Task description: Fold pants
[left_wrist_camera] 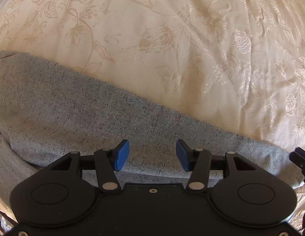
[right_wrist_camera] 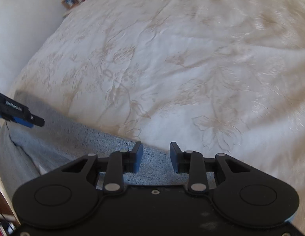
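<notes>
Pants (left_wrist_camera: 77, 114) of grey flecked knit lie flat on the bedspread (left_wrist_camera: 172, 49), a cream cloth with a woven flower pattern. In the left wrist view they form a broad band running from the left edge of the frame down toward the lower right, and their upper edge crosses the bedspread on a slant. A second grey layer shows beneath the band at the lower left, with a fold line between the two. The left gripper (left_wrist_camera: 152, 155) points down over the band; its blue pads (left_wrist_camera: 120, 155) stand wide apart with only flat cloth seen in the gap, and nothing is pinched. At the right edge of this view the black tip of the right gripper (left_wrist_camera: 300, 159) shows by the narrow end of the band.

In the right wrist view, which is blurred, the pants (right_wrist_camera: 77, 139) occupy the lower left, along the near edge of the bedspread (right_wrist_camera: 191, 68). The right gripper (right_wrist_camera: 156, 157) stands with its jaws parted and empty above the grey cloth. The left gripper (right_wrist_camera: 28, 121) enters from the left edge, over the pants. A white wall (right_wrist_camera: 24, 19) rises beyond the far left side of the bed.
</notes>
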Demonstrator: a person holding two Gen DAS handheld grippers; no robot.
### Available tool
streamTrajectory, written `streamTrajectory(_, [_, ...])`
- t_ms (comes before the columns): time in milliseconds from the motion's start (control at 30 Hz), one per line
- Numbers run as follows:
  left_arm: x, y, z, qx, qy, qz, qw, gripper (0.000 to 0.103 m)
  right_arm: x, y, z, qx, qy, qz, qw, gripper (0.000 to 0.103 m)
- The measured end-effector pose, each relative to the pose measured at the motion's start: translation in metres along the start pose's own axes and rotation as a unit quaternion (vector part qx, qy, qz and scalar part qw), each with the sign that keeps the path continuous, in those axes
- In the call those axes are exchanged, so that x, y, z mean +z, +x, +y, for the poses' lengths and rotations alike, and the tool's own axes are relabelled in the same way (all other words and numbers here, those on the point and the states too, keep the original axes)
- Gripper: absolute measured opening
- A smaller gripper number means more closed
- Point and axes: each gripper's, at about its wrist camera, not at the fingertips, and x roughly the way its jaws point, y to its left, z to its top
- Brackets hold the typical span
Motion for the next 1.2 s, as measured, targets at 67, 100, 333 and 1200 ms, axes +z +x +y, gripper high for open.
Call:
streamTrajectory(67, [-0.006, -0.008, 0.009, 0.002, -0.002, -0.006, 1.0, 0.058, 0.004, 0.022, 0.014, 0.006, -0.05, 0.025, 0.998, 0.033])
streamTrajectory(100, [-0.005, -0.013, 0.015, 0.001, -0.006, -0.007, 1.0, 0.058, 0.005, 0.032, 0.02, 0.008, -0.072, 0.038, 0.997, 0.033])
streamTrajectory(333, [-0.005, -0.01, 0.049, -0.003, -0.017, -0.013, 0.9998, 0.058, -0.002, 0.07, 0.046, -0.014, -0.183, 0.086, 0.979, 0.038])
streamTrajectory(1200, [0.047, 0.01, 0.092, -0.075, -0.043, 0.003, 0.9963, 0.058, -0.015, 0.011, 0.157, -0.058, -0.333, 0.009, 0.941, 0.004])
